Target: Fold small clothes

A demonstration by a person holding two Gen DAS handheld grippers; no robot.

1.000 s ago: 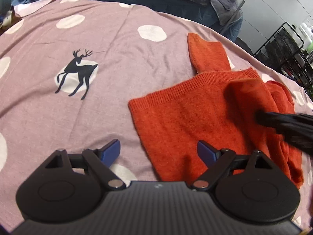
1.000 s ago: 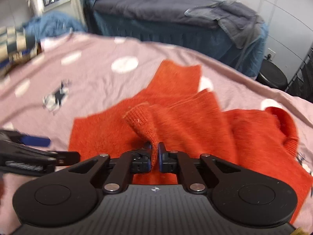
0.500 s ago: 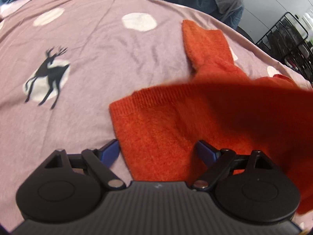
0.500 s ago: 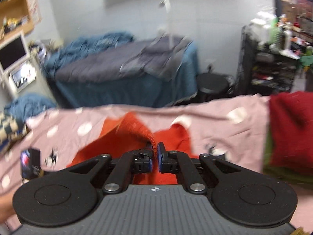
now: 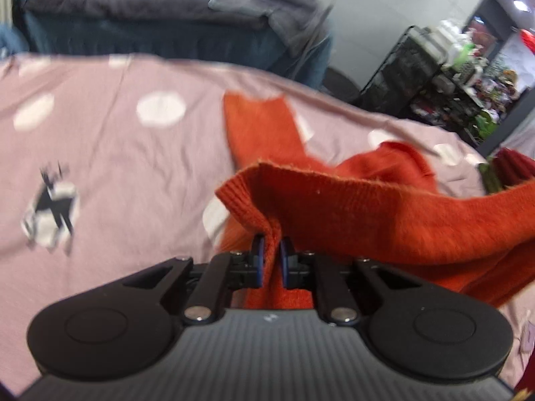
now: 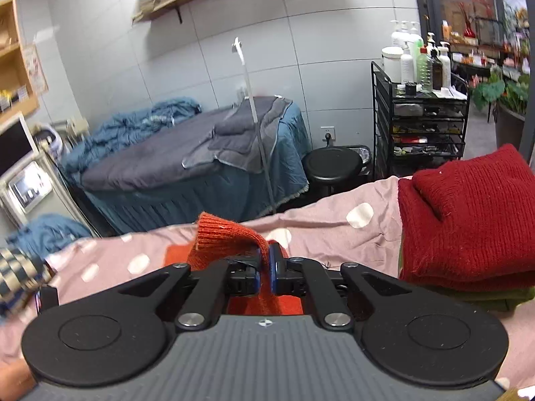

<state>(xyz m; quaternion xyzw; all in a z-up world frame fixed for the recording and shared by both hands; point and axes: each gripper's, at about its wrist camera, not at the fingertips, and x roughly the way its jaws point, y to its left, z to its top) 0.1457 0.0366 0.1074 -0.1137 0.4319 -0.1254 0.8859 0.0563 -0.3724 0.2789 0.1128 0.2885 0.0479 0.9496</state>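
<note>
An orange knit sweater [image 5: 384, 214] is lifted off the pink dotted bedsheet [image 5: 117, 153]. My left gripper [image 5: 271, 250] is shut on its ribbed hem corner, and the hem stretches away to the right. One sleeve [image 5: 260, 127] still lies on the sheet behind. My right gripper [image 6: 264, 260] is shut on another ribbed edge of the orange sweater [image 6: 224, 237], held above the sheet [image 6: 321, 227].
A stack of folded clothes with a dark red knit [image 6: 464, 220] on top sits on the sheet at the right. A blue-skirted bed [image 6: 187, 167], a black stool [image 6: 334, 167] and a black wire cart with bottles [image 6: 424, 113] stand beyond the sheet's far edge.
My left gripper went from open over the flat sweater to shut on its hem and lifted. My right gripper rose with its edge, and the sweater now hangs between both.
</note>
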